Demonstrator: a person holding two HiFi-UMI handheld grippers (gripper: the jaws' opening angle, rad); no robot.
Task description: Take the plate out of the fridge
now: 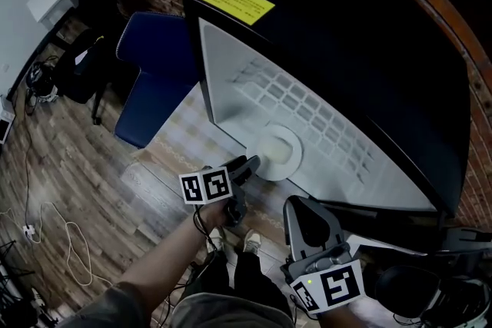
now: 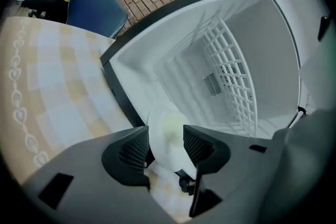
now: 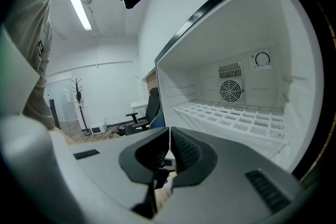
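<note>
A white plate (image 1: 278, 151) lies on the white floor of the open black fridge (image 1: 346, 42), right at its front edge. My left gripper (image 1: 250, 163) is at the plate's near rim, jaws open. In the left gripper view the plate (image 2: 166, 122) shows between the two pads of that gripper (image 2: 164, 147), which stand apart on either side of it without pressing. My right gripper (image 1: 301, 205) hangs lower and nearer to me, outside the fridge, shut with nothing between its jaws (image 3: 169, 136). A white wire shelf (image 3: 236, 115) spans the fridge interior.
A blue chair (image 1: 154, 81) stands left of the fridge, with a dark office chair behind it. A checked mat (image 1: 181, 138) covers the floor before the fridge opening. Cables (image 1: 54, 234) lie on the wood floor at left. My shoes (image 1: 250, 242) are below the grippers.
</note>
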